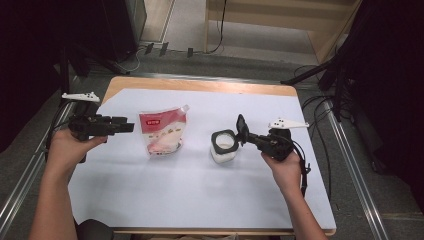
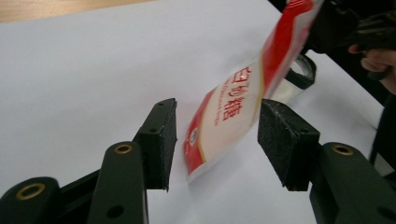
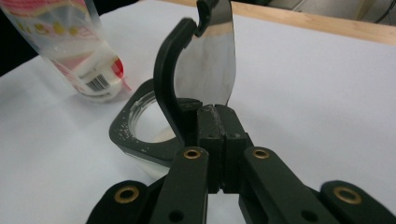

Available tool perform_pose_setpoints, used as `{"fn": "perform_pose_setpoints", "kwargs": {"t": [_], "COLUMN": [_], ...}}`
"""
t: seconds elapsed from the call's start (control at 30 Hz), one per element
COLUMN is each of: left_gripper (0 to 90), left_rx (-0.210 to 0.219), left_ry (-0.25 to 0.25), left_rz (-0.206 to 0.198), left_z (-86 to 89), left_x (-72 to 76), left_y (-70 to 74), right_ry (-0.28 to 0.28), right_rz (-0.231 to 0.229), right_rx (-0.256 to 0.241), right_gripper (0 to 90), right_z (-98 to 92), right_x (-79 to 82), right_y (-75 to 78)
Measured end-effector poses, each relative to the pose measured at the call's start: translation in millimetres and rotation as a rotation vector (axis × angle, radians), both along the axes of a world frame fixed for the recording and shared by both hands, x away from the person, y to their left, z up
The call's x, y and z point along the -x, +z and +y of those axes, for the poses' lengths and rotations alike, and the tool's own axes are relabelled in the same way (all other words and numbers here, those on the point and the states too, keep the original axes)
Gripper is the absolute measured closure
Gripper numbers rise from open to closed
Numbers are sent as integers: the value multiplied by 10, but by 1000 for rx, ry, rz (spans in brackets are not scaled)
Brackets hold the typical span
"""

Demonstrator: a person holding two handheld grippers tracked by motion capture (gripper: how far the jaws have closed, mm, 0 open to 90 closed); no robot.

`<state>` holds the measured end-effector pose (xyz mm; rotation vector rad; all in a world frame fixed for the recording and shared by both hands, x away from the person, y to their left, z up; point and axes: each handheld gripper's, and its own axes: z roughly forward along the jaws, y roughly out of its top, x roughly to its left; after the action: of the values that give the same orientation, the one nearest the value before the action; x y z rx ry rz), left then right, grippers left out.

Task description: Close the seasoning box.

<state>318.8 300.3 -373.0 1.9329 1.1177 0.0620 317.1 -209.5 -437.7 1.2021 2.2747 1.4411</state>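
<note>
Forearms enter from the bottom of the high view, each hand holding a gripper. Left gripper (image 1: 112, 125): jaws spread wide, holding nothing, pointed at the sugar pouch (image 1: 163, 131), which lies on the white sheet (image 1: 150, 190) left of centre. In the left gripper view the pouch (image 2: 233, 107) sits beyond the gap between the pads (image 2: 161, 140), not touching either.

Right gripper (image 1: 246, 136): jaws pressed tight on the base of the jar's flip lid (image 3: 205, 70), holding it upright. Jar (image 1: 224, 146) stands right of centre, near the pouch but apart; white granules inside.

Step in hand, as I judge it: jar held open for filling, pouch not yet grasped. Next move calls for the left gripper to advance, close on the pouch near its lower edge and lift it so the spout corner can reach the jar mouth; the right must keep the lid back.

View differences: the right gripper view shows stray grains on the jar rim (image 3: 126, 133) and a barcode (image 3: 95, 83) on the pouch; the high view gives the overall layout and table edge (image 1: 200, 85). The left gripper view shows red printed characters.
</note>
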Motion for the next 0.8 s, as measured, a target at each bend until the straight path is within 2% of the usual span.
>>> {"fn": "perform_pose_setpoints", "kwargs": {"t": [0.1, 0.23, 0.4, 0.43, 0.8], "left_gripper": [484, 482, 482, 482, 481], "left_rx": [7, 6, -4, -3, -11], "left_ry": [-7, 2, -6, 0, 5], "left_rz": [-5, -6, -9, -5, -5], "left_z": [-16, -40, -50, -54, -45], "left_x": [-10, -22, -31, -31, -39], "left_y": [-27, -45, -57, -66, -76], "right_ry": [4, 11, 32, 43, 59], "right_rz": [-27, -38, -29, -41, -29], "right_rx": [-25, -18, -14, -3, 4], "right_gripper": [900, 900, 900, 900, 900], "right_z": [0, 32, 96, 119, 189], "right_x": [26, 37, 49, 51, 58], "right_y": [43, 47, 39, 37, 16]}}
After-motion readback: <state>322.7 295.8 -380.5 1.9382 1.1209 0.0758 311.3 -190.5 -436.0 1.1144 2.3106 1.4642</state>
